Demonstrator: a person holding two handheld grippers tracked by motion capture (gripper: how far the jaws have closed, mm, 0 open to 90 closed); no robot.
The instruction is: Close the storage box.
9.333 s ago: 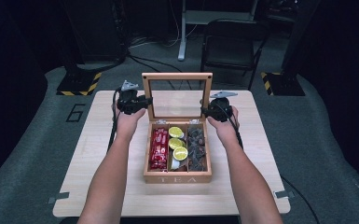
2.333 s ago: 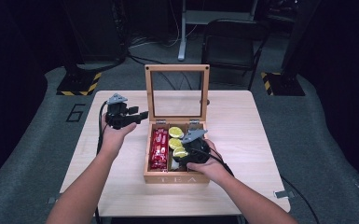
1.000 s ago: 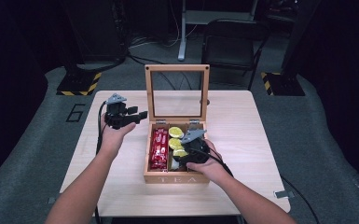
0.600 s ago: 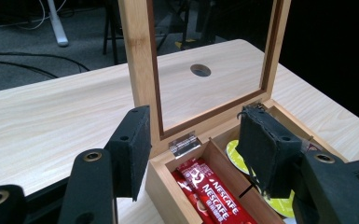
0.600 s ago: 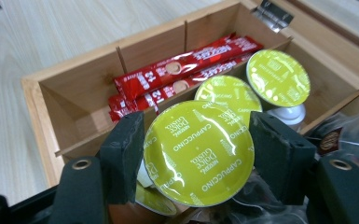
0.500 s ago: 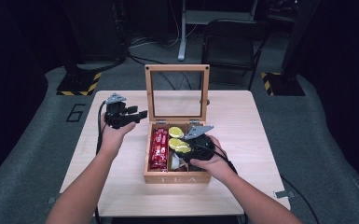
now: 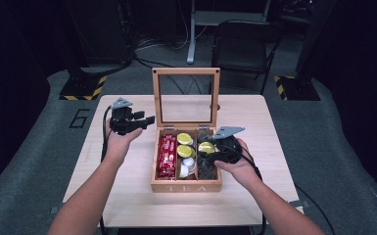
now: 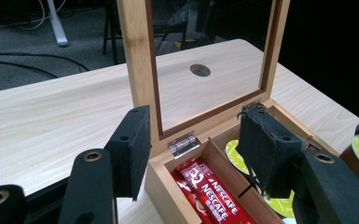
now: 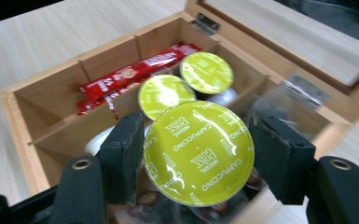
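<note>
right gripper view: right gripper (image 9: pixel 198 161) clamps a capsule (image 9: pixel 198 152) above the box (image 9: pixel 25 140), lifting it out. left gripper (image 8: pixel 193 154), jaws parted and empty, waits by the lid (image 8: pixel 135 56).

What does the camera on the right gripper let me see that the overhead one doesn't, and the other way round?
The right gripper view alone lets you read the lid of the capsule held between the right gripper's pads: Nescafe Dolce Gusto Cappuccino. The high view alone takes in the whole table, both forearms, the left gripper held beside the upright glass lid, and a chair behind. Both share the wooden box, its red Nescafe sticks and two more yellow-green capsules in the middle compartment.
</note>
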